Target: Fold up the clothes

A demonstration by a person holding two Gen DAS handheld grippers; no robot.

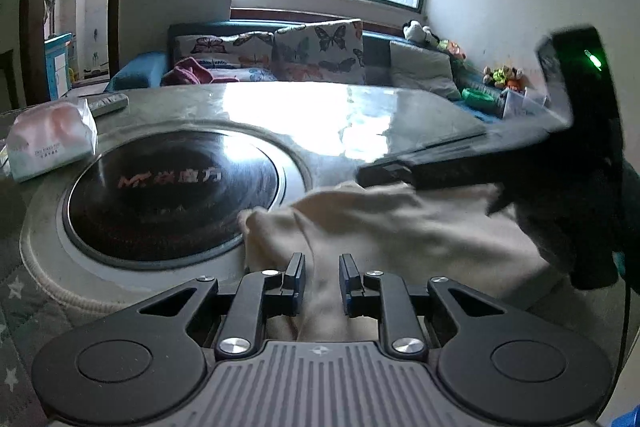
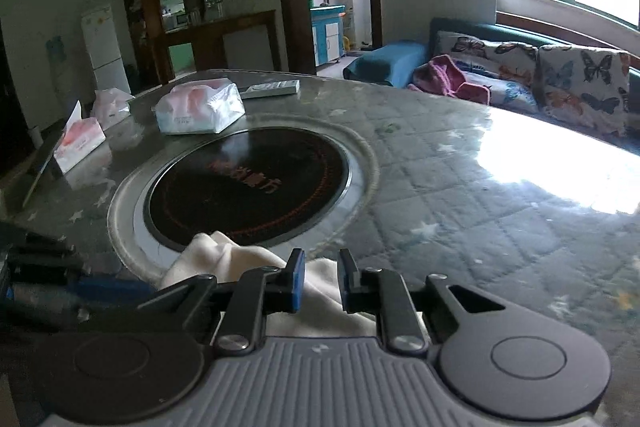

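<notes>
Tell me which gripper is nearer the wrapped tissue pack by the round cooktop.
Left. The left gripper sits over the cream cloth, and the tissue pack lies just across the cooktop. The right gripper is farther along the cloth, away from the pack.

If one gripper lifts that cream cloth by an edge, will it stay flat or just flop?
Probably flop: the cream cloth already lies in soft rumples and folds. It looks thin and light, so it should lift easily. Its corner over the black cooktop disc would likely drag along the table.
</notes>
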